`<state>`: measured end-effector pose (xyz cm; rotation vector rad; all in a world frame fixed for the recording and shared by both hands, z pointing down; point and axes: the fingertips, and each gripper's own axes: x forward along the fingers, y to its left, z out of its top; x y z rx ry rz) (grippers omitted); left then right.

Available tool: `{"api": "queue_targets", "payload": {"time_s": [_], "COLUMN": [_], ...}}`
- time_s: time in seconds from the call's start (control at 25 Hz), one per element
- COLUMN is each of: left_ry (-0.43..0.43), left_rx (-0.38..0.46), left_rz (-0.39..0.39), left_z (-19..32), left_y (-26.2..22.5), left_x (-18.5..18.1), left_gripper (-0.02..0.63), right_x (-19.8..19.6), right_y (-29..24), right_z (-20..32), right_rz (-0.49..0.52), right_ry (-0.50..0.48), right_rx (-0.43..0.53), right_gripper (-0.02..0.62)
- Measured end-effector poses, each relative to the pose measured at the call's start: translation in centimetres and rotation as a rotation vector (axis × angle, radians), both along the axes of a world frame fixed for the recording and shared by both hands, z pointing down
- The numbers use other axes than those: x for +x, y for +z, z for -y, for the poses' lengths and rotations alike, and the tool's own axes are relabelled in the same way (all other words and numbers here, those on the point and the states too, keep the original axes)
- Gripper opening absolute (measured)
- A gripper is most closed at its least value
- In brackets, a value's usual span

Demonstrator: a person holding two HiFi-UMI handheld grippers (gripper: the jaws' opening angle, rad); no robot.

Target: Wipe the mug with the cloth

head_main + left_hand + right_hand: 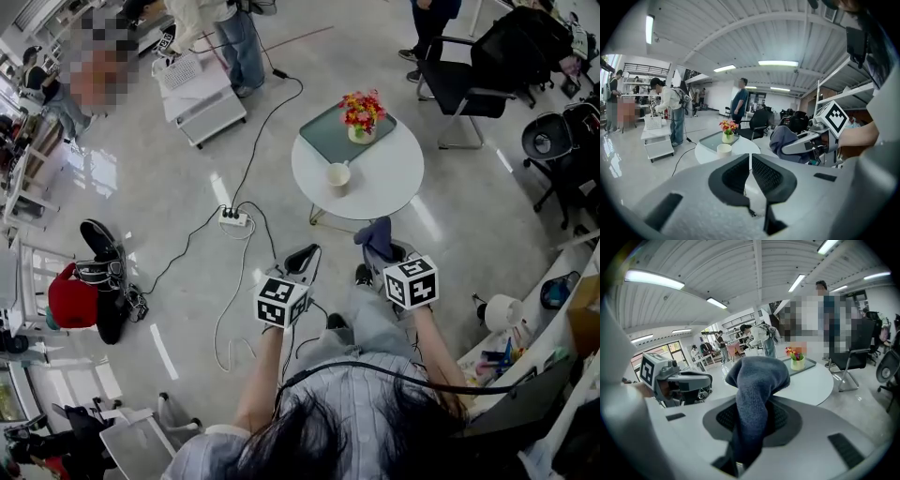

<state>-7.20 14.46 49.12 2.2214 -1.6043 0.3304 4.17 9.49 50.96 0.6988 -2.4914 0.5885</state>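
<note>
Nearest, the right gripper (752,417) has its dark ribbed fingers pinched on a blue-grey knitted cloth (757,376). The cloth is bunched between them and bulges up and forward past the fingertips in a soft, rounded hump. Holding it that way leaves a padded wad out in front of the fingers, probably so that fabric rather than plastic meets the mug.

Just to that gripper's left, at about the same height, the left gripper (750,161) has its fingers pressed together with only a hairline slit between the textured pads and nothing in it. It looks like the free one, likely meant to steady the mug, and would have to spread its fingers first.

Both are carried close to the person's body, pointing ahead over bare glossy floor. Well beyond both sets of fingertips stands a round white table (389,178) with a smooth matte top. On its near-left part sits the cream ceramic mug (338,175), upright and open-mouthed, its glaze plain and untouched. Behind the mug lies a flat green tray (323,136) that holds a small pale vase of red and yellow flowers (361,117). By my reading the wiping has not begun.
</note>
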Motion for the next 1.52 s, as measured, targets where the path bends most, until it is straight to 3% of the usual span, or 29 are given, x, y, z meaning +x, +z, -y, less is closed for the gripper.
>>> {"api": "queue_targets", "payload": {"time_s": [0.36,0.72,1.04,1.32,1.52], "left_ry": [-0.010,-0.075,-0.110,-0.032,0.104], "left_rx": [-0.077,-0.115,-0.150,-0.210,-0.243], "left_rz": [0.013,0.016,0.034,0.124,0.230], "left_z": [6.3,13.6,16.8,18.6,20.4], "left_y": [2.2,2.6,3.4,4.2,5.2], "left_x": [-2.7,-3.7,-3.9,-3.5,-4.1], "left_gripper": [0.025,0.025,0.025,0.025,0.025], "right_x": [-2.9,-4.0,-4.6,-4.6,-5.3], "right_y": [1.8,2.5,4.3,5.3,6.3], "right_z": [7.2,14.4,17.4,18.6,19.4], "right_rz": [-0.020,-0.029,-0.033,-0.037,-0.045], "right_ry": [-0.051,-0.126,-0.180,-0.184,-0.161], "right_rx": [-0.042,-0.078,-0.114,-0.142,-0.160], "right_gripper": [0.101,0.101,0.101,0.101,0.101]}}
